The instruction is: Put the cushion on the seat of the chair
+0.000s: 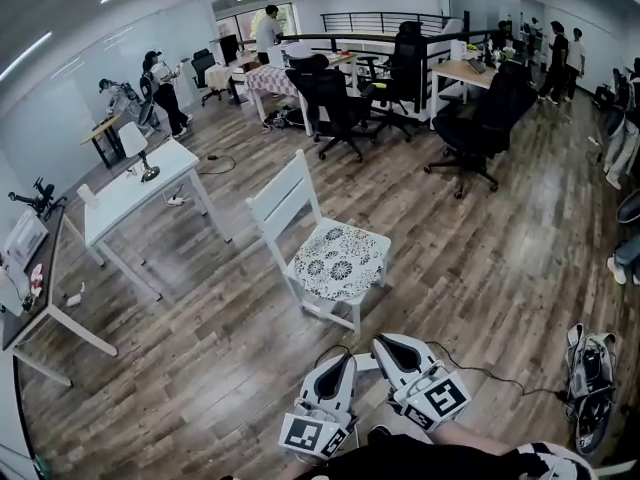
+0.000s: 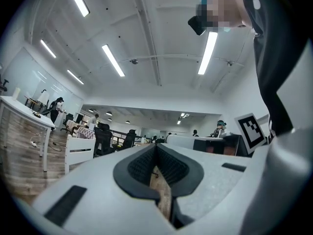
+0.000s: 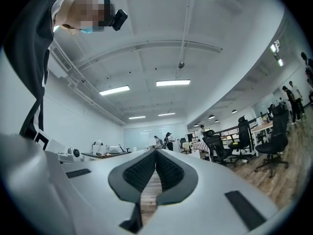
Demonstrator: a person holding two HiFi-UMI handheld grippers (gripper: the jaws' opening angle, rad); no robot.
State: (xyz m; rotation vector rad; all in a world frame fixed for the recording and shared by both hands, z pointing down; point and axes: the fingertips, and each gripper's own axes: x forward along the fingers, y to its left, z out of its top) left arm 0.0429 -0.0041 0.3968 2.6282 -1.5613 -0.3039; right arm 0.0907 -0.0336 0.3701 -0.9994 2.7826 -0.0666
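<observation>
A white wooden chair (image 1: 284,199) stands in the middle of the wood floor. A round-cornered white cushion (image 1: 340,260) with a dark floral pattern lies flat on its seat. Both grippers are held low, close to the person's body, well in front of the chair and apart from it. My left gripper (image 1: 344,360) (image 2: 156,148) is shut with nothing between its jaws. My right gripper (image 1: 386,343) (image 3: 156,153) sits beside it, also shut and empty. Both gripper views look up towards the ceiling and across the room; the white chair's back (image 2: 79,150) shows at the left.
A white table (image 1: 140,190) stands left of the chair, a dark desk (image 1: 40,298) further left. Black office chairs (image 1: 335,98) (image 1: 480,123) stand behind. A bag (image 1: 590,373) and a cable (image 1: 490,373) lie on the floor at the right. Several people stand around the room.
</observation>
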